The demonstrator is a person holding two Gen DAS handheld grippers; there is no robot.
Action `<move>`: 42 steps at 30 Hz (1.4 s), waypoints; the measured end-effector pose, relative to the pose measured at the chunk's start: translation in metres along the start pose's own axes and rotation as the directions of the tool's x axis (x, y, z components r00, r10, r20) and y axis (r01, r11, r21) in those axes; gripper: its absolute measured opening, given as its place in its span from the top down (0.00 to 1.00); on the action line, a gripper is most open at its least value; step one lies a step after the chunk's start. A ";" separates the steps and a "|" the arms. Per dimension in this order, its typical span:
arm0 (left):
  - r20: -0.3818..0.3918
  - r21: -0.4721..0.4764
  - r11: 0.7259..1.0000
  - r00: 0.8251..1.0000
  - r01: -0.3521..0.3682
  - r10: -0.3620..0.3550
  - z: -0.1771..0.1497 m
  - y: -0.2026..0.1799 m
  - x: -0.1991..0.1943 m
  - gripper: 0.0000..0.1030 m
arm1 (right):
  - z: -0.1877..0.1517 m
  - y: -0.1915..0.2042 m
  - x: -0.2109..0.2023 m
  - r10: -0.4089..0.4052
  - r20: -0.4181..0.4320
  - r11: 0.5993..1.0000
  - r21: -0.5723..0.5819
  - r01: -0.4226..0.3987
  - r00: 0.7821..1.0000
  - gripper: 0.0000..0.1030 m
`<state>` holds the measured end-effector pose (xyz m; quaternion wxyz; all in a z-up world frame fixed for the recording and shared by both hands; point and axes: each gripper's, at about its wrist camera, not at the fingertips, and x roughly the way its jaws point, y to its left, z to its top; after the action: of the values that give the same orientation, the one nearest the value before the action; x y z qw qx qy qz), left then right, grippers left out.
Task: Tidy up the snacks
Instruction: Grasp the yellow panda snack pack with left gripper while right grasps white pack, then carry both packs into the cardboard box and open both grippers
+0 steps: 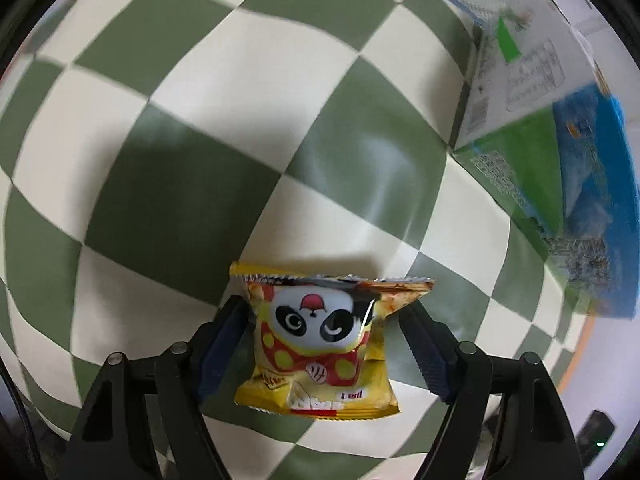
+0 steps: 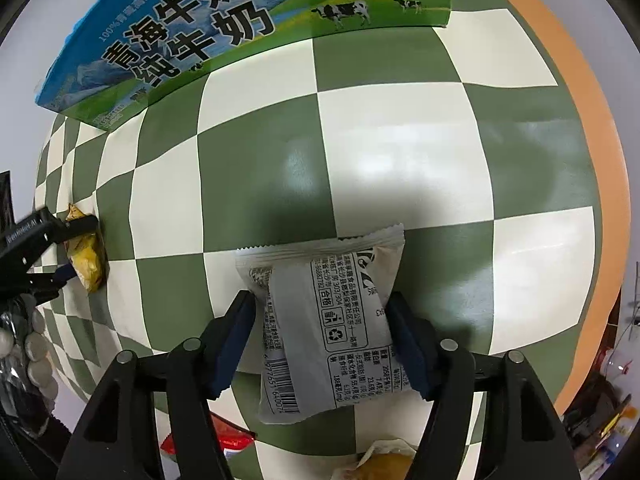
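Note:
A yellow snack packet with a panda face (image 1: pixel 320 332) sits between the fingers of my left gripper (image 1: pixel 324 304). Both dark blue pads press its sides, and its top is crumpled. The right wrist view shows this gripper (image 2: pixel 82 246) at the far left, straddling the same yellow packet (image 2: pixel 86 258). A white packet (image 2: pixel 328 320), back side up with a barcode, lies between the fingers of my right gripper (image 2: pixel 320 298). Those pads stand just off its edges and do not squeeze it. Both grippers point down at the checked tablecloth (image 2: pixel 400 120).
A large blue and green milk carton box (image 2: pixel 200 20) stands at the far side of the table, seen also as the box (image 1: pixel 560 140) at the right. A red packet (image 2: pixel 224 444) and an orange-yellow packet (image 2: pixel 384 460) lie near my right gripper's base. The table's orange rim (image 2: pixel 580 120) curves along the right.

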<state>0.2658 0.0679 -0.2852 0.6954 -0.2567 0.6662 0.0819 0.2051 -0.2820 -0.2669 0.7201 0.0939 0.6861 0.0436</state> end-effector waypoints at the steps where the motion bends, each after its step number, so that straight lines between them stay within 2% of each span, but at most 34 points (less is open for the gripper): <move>1: 0.010 0.046 0.999 1.000 -0.027 0.026 -0.001 -0.009 -0.001 0.36 | -0.002 0.001 0.000 -0.004 0.006 1.000 -0.002 0.004 1.000 0.33; 2: 0.018 0.093 0.994 0.999 -0.050 0.048 -0.007 -0.016 -0.003 0.37 | -0.005 0.002 -0.001 -0.012 0.013 1.000 -0.007 0.012 1.000 0.34; 4: 0.025 0.189 0.978 0.996 -0.089 0.086 -0.026 -0.035 -0.002 0.38 | -0.013 0.002 -0.004 -0.015 0.017 1.000 -0.020 0.015 1.000 0.42; 6: 0.026 0.282 0.951 0.992 -0.127 0.124 -0.053 -0.048 0.001 0.38 | -0.017 -0.001 -0.009 -0.005 0.014 1.000 -0.020 0.005 1.000 0.43; 7: 0.024 0.311 0.941 0.991 -0.132 0.131 -0.065 -0.052 0.002 0.38 | -0.009 0.001 -0.007 -0.001 0.008 1.000 -0.019 0.001 1.000 0.43; 12: 0.024 0.415 0.892 0.983 -0.177 0.183 -0.110 -0.065 0.015 0.37 | -0.029 0.001 -0.004 0.007 -0.022 1.000 -0.021 -0.008 1.000 0.42; 15: 0.022 0.407 0.896 0.983 -0.176 0.183 -0.117 -0.063 0.018 0.37 | -0.036 0.001 0.001 0.005 -0.028 1.000 -0.016 -0.006 1.000 0.41; 16: 0.019 0.403 0.899 0.983 -0.173 0.181 -0.107 -0.071 0.023 0.37 | -0.035 0.000 0.001 0.006 -0.030 1.000 -0.014 -0.007 1.000 0.41; 21: 0.003 0.386 0.910 0.986 -0.154 0.165 -0.102 -0.067 0.022 0.37 | -0.035 0.004 0.006 0.006 -0.046 1.000 -0.020 -0.007 0.999 0.37; 26: 0.008 0.375 0.914 0.986 -0.155 0.164 -0.105 -0.067 0.023 0.37 | -0.032 0.013 0.015 0.012 -0.057 1.000 -0.022 -0.013 0.998 0.32; 34: 0.021 0.389 0.907 0.985 -0.164 0.170 -0.114 -0.072 0.023 0.39 | -0.027 0.021 0.028 -0.014 -0.071 0.997 -0.075 0.009 0.997 0.31; 35: 0.021 0.387 0.907 0.985 -0.165 0.170 -0.114 -0.072 0.021 0.40 | -0.027 0.031 0.035 -0.021 -0.067 0.996 -0.083 0.016 0.998 0.31; 39: 0.012 0.386 0.910 0.987 -0.152 0.160 -0.117 -0.080 0.015 0.42 | -0.032 0.033 0.029 -0.038 -0.025 0.994 -0.103 0.035 0.999 0.44; 42: 0.004 0.390 0.912 0.990 -0.129 0.139 -0.116 -0.085 0.004 0.43 | -0.035 0.033 0.021 -0.019 -0.004 0.995 -0.097 0.019 1.000 0.46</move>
<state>0.2025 -0.0596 -0.2660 0.7173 -0.0680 0.6934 -0.0078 0.1740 -0.2435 -0.2825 0.7224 0.0521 0.6859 0.0704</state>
